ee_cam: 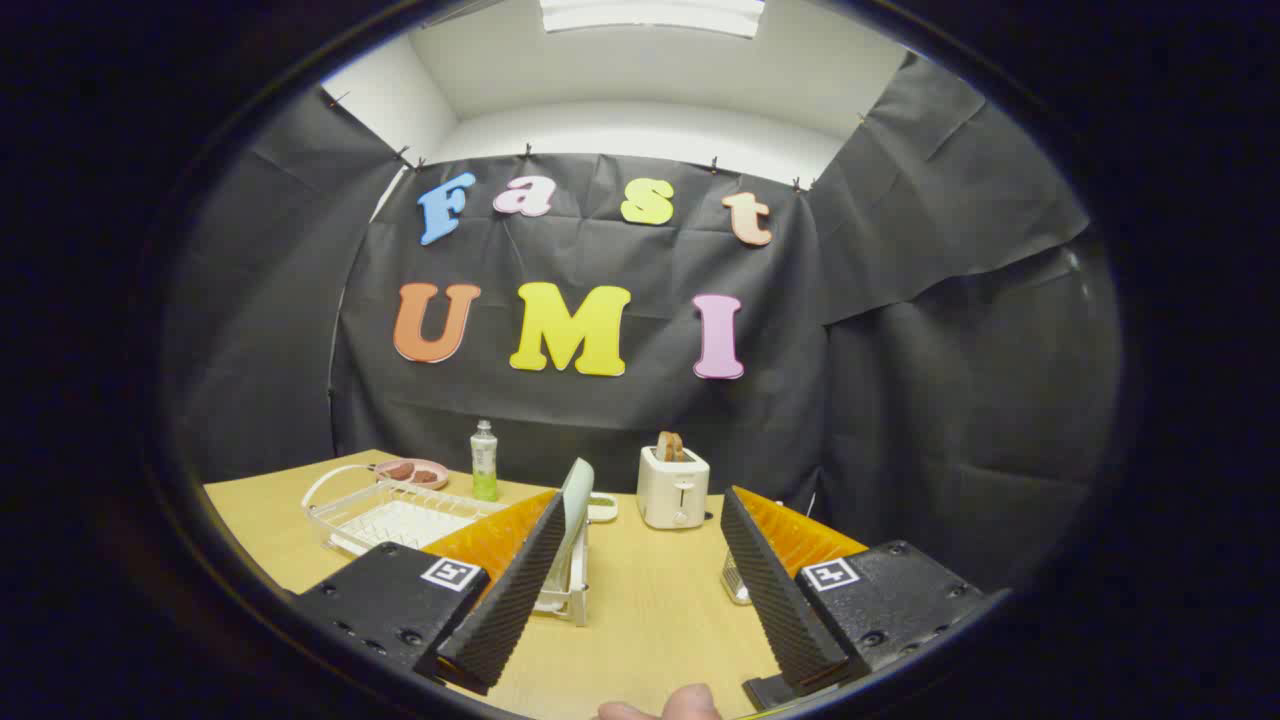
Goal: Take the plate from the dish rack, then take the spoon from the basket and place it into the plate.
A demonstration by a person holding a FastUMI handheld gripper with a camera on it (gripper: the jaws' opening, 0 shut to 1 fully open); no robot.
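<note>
Just beside the gaping gripper (pixel 650 560), the plate (pixel 577 505) stands upright (racked).

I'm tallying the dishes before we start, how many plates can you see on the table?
2. A pale plate stands on edge in the dish rack beside one finger of the open gripper; a pink plate lies beyond the wire basket. Others may be hidden behind the fingers.

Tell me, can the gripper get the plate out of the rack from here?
Probably yes. The gripper is open, and the plate stands upright in the rack just behind its left finger, with bare table between the jaws.
</note>
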